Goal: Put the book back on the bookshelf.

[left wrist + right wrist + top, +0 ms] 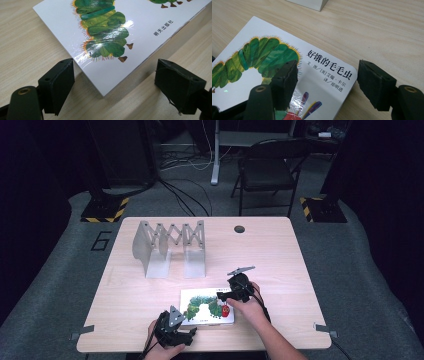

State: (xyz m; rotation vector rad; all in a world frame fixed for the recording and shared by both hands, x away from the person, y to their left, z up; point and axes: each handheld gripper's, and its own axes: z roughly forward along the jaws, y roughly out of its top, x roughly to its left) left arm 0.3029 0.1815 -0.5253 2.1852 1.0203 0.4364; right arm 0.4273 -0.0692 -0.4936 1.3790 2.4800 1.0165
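- my left tongs (189, 332) lie low at the bench's (280, 255) near edge, spread wide around the picture book's (206, 306) corner, gripping nothing.
- my right tongs (223, 296), hand angled inward, straddle its far right corner, parted.

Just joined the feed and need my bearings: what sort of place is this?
Probably a lab or recording studio: a lone wooden table, dark curtains, loose floor cables and a folding chair.
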